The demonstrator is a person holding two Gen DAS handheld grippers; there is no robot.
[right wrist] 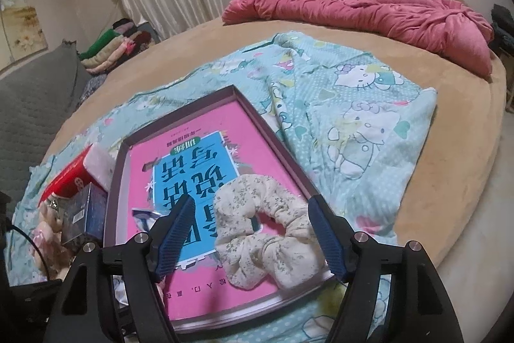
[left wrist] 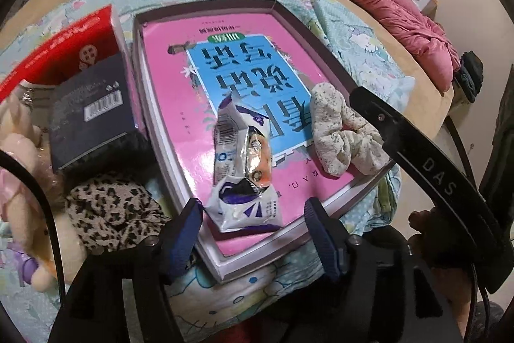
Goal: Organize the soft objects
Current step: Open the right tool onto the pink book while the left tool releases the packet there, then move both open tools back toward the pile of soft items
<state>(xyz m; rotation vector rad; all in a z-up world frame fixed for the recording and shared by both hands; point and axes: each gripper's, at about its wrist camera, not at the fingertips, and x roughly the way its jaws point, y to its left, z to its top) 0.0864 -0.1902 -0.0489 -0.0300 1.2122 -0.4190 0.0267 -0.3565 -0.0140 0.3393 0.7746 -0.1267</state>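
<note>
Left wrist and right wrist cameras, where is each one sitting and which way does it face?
Left wrist: on the left gripper, open, looking down at the snack packet in the tray; right gripper's arm crosses at right.
Right wrist: on the right gripper, open around the cream scrunchie.
Shared: tray, scrunchie, packet, pink quilt.
</note>
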